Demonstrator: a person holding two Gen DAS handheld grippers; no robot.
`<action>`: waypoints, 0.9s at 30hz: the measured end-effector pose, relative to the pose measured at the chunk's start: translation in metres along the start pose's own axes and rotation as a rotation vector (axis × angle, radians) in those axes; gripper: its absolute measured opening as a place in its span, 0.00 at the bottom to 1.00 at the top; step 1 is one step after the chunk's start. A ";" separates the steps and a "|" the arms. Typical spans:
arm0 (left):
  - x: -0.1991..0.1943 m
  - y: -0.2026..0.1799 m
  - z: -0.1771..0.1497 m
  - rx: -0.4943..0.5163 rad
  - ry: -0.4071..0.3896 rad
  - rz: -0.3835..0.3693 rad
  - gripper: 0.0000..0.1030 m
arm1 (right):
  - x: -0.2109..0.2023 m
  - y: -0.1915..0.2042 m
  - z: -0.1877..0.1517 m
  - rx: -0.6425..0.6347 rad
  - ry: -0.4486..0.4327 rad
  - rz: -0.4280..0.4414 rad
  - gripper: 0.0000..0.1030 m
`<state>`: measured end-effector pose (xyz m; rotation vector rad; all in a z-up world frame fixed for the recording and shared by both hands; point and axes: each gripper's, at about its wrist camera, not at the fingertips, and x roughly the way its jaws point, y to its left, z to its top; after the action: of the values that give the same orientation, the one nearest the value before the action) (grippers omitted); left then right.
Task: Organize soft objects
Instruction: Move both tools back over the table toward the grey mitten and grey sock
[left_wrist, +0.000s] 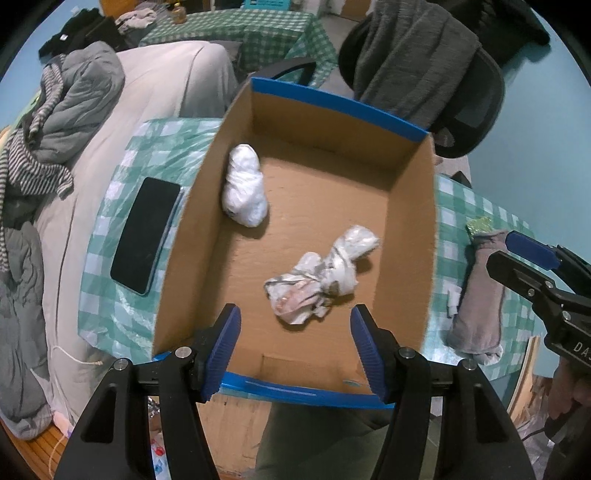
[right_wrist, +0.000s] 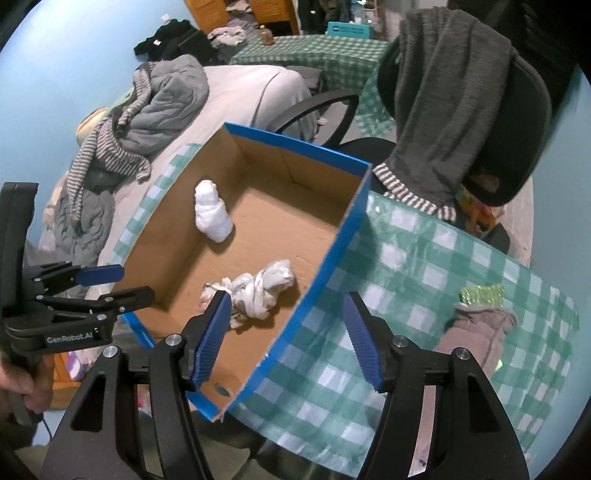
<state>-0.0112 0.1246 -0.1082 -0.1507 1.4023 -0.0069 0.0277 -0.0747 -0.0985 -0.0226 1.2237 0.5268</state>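
An open cardboard box (left_wrist: 410, 229) with blue outer sides (right_wrist: 325, 273) stands on the green checked table. Inside lie a white rolled sock bundle (left_wrist: 244, 186) (right_wrist: 212, 212) at the far left and a knotted white-grey patterned bundle (left_wrist: 321, 277) (right_wrist: 258, 291) nearer me. A grey-brown sock pair (left_wrist: 478, 295) (right_wrist: 476, 328) lies on the table right of the box. My left gripper (left_wrist: 295, 350) is open and empty above the box's near edge. My right gripper (right_wrist: 286, 339) is open and empty over the box's right wall; it also shows in the left wrist view (left_wrist: 532, 258).
A black phone (left_wrist: 146, 234) lies on the table left of the box. A glittery green item (right_wrist: 482, 295) sits beside the grey socks. An office chair draped with grey clothing (right_wrist: 454, 107) stands behind the table. A bed with piled clothes (left_wrist: 74, 110) is at the left.
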 end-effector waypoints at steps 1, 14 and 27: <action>-0.001 -0.005 0.000 0.010 -0.001 -0.002 0.61 | -0.003 -0.003 -0.002 0.007 -0.004 -0.006 0.62; -0.001 -0.052 -0.010 0.105 0.014 -0.019 0.62 | -0.027 -0.043 -0.034 0.114 -0.012 -0.049 0.64; 0.001 -0.101 -0.017 0.196 0.029 -0.033 0.62 | -0.050 -0.086 -0.068 0.210 -0.028 -0.094 0.64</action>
<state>-0.0191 0.0229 -0.1012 -0.0113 1.4195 -0.1740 -0.0100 -0.1892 -0.0999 0.1045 1.2393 0.3136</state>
